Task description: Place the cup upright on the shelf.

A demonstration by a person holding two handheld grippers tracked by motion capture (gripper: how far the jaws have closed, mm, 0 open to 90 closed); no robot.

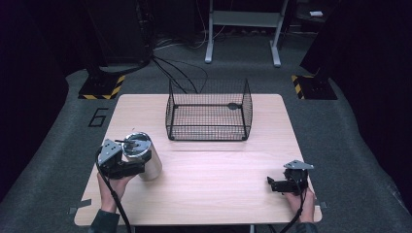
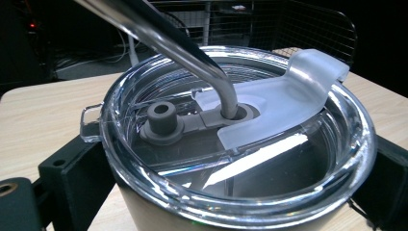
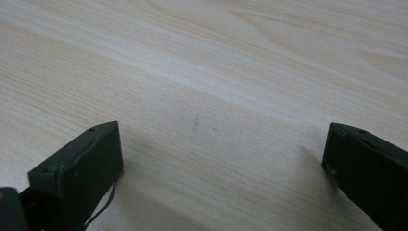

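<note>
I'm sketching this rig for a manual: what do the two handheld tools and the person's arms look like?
Both are black, blocky two-jaw devices. The left tool and the right tool each carry a grey three-cornered plate on top and trail a black cable back along the forearm. The jaws are flat, matte black rectangular blocks with small holes near their tips. A dark sleeve covers the left forearm.

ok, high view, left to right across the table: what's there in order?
Left tongs, gripping the steel tumbler → wire basket at the far middle → right tongs, open and holding nothing, at the near right of the table.
</note>
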